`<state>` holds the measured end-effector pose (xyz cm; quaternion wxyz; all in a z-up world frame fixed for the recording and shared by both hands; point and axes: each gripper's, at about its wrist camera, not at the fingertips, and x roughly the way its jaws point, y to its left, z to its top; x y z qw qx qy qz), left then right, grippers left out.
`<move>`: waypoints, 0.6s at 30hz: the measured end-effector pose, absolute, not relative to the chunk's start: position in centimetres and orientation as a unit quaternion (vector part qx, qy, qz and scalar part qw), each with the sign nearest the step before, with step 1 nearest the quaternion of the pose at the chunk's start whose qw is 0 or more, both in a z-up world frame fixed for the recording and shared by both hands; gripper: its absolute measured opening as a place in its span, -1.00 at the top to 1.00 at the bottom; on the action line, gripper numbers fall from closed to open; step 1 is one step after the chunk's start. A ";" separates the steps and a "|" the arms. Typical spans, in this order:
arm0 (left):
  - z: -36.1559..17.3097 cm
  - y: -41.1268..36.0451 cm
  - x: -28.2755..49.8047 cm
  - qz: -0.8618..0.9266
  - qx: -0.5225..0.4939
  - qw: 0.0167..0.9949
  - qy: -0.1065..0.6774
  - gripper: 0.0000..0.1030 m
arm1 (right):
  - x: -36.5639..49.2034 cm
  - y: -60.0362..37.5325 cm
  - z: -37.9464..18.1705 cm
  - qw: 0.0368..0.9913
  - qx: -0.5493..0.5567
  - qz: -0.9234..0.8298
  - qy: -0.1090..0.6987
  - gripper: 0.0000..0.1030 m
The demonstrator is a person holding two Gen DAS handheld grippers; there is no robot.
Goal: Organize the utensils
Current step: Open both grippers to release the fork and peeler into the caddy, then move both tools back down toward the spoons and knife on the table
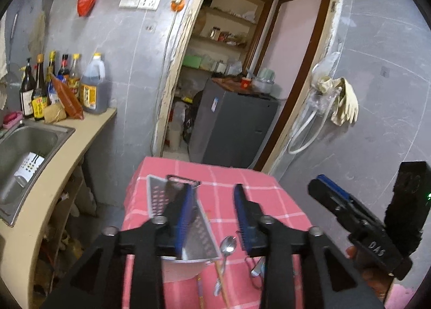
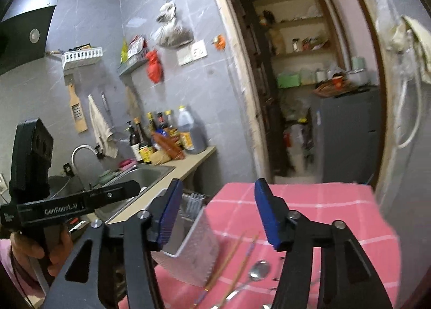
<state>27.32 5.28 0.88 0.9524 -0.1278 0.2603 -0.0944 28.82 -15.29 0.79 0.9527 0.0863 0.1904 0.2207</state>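
Both grippers hung above the small table with the pink checked cloth (image 1: 242,174), neither one touching anything. The left gripper (image 1: 215,217) had its blue-padded fingers spread wide with nothing between them, and the right gripper (image 2: 215,214) was spread just as wide, also bare.

A white perforated utensil holder (image 2: 188,252) stood near the tabletop's left edge. A flat metal grater (image 1: 161,195) leaned out of it, its black handle pointing toward the far edge. Just right of the holder, near the front edge, a metal spoon (image 1: 228,244) lay on the cloth with its bowl facing the far side. A pair of chopsticks (image 2: 237,260) lay beside it; from the right wrist view they ran between holder and spoon. More metal pieces sat by the front edge, too hidden by the gripper arms to name.
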 end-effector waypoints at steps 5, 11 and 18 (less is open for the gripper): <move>1.9 2.3 25.5 -0.091 -0.106 0.969 0.205 -0.37 | 26.8 -19.0 2.4 0.966 0.078 0.176 0.170 -0.54; 2.2 -1.0 25.0 -0.101 -0.079 0.973 0.191 -0.58 | 25.1 -22.5 3.1 0.974 0.078 0.146 0.157 -0.94; 1.3 -3.9 24.8 -0.110 -0.075 0.973 0.190 -0.83 | 24.2 -25.6 2.1 0.976 0.076 0.123 0.163 -0.98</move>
